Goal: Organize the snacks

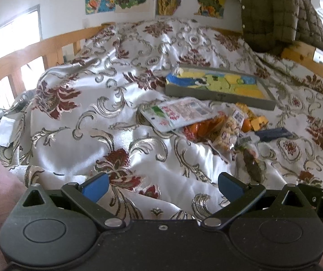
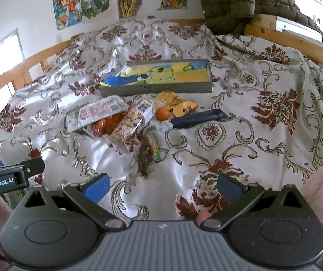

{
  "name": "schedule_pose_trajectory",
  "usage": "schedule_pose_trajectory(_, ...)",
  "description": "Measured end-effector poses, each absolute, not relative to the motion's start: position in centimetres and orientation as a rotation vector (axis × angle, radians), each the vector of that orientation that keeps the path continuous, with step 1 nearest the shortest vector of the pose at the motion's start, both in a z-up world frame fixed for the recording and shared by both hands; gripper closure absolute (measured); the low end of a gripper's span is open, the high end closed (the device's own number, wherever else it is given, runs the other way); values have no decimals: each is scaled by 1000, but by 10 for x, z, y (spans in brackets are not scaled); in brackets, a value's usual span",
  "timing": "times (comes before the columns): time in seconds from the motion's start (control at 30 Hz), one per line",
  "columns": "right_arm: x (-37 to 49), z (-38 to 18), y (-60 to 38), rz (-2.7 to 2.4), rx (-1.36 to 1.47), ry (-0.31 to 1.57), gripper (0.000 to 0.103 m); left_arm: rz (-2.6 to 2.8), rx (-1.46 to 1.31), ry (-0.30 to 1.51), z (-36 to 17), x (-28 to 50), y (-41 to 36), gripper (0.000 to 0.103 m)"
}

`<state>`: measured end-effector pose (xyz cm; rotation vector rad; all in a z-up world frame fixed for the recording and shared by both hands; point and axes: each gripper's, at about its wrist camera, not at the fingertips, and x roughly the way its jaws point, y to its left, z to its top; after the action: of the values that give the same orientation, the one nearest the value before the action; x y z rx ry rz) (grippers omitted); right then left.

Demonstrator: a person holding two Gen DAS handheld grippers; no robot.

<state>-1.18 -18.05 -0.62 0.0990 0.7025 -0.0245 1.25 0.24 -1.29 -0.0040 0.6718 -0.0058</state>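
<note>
Where snacks (image 2: 125, 122) pile, tray (image 2: 157, 89) behind

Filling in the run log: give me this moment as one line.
stage: start | left gripper: open, empty | right gripper: open, empty | snack pile: on bedspread, untouched | tray: behind pile

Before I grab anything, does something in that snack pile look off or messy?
Yes. The snacks lie in a loose heap in front of the tray, overlapping each other, none inside it. The white flat packet rests tilted on the orange bag. No visible spill.
</note>
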Motion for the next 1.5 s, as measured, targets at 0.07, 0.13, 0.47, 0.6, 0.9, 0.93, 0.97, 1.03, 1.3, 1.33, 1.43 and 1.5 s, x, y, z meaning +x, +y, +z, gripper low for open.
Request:
schedule_pose_trajectory(0.07, -9, -6, -180, -22, 91, 724, 0, -20, 2, 692, -13, 16, 1, 1)
schedule_pose_trajectory(0.13, -7, -4, -180, -14, 84, 745, 0, -29, 1, 709, -12, 21, 1, 1)
schedule_pose_trajectory(0.47, 27, -2, -172, 35, -23, 803, 0, -17, -8, 796, -6, 60, 12, 1)
schedule_pose_trajectory(0.6, 46, 2, -169, 53, -109, 788, 0, -34, 22, 842, -5, 83, 12, 1)
schedule_pose_trajectory(0.9, 98, -2, -176, 113, -167, 822, 0, -114, 166, 810, 2, 129, -2, 1)
schedule_pose_trajectory(0.93, 103, -3, -178, 110, -163, 833, 0, -124, 163, 814, 2, 134, -5, 1)
schedule_pose_trajectory(0.97, 108, -5, -179, 109, -163, 841, 0, -135, 155, 817, 2, 138, -6, 1)
schedule_pose_trajectory(1.03, 116, -10, -181, 111, -171, 851, 0, -154, 137, 810, 2, 147, -9, 1)
schedule_pose_trajectory(1.3, 134, -18, -188, 157, -145, 779, 0, -214, 135, 761, -6, 176, -29, 1)
schedule_pose_trajectory(1.33, 137, -19, -190, 157, -128, 780, 0, -223, 130, 750, -8, 178, -30, 1)
schedule_pose_trajectory(1.43, 141, -21, -193, 154, -107, 795, 0, -252, 139, 692, -10, 176, -32, 1)
schedule_pose_trajectory(1.5, 141, -22, -195, 165, -88, 800, 0, -274, 154, 666, -12, 174, -32, 1)
